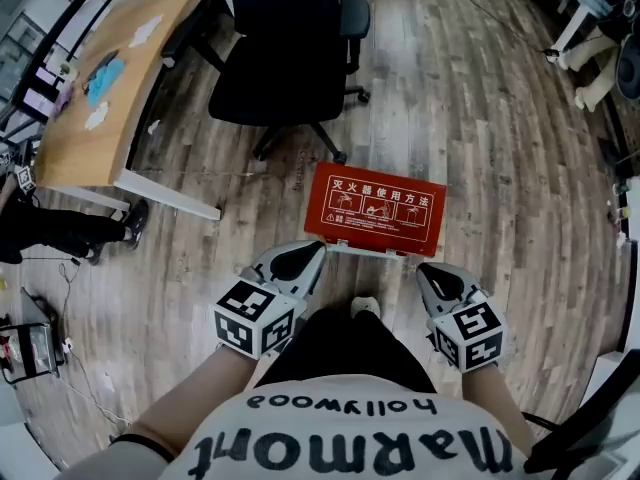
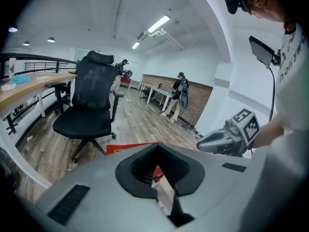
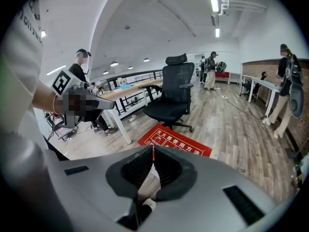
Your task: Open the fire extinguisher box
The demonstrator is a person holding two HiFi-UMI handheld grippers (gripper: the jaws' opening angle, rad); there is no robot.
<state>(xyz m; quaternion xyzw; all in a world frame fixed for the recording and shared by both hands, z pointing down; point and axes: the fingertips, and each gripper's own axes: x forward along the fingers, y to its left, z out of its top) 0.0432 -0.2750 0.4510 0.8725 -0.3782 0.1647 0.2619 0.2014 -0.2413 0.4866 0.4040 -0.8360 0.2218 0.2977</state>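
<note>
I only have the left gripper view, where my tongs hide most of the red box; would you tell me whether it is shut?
Observer: Yes. The head view shows the flat red rectangular box lying shut on the wooden plank floor, white instruction pictures facing up.
Operator: Thanks. Where are my tongs relative to it?
Observer: The left tongs point at its near left corner, the right tongs at its near right corner; contact I cannot tell.
Operator: Does the right one hold anything?
Observer: No; the right gripper view shows its jaws together, nothing between.
</note>
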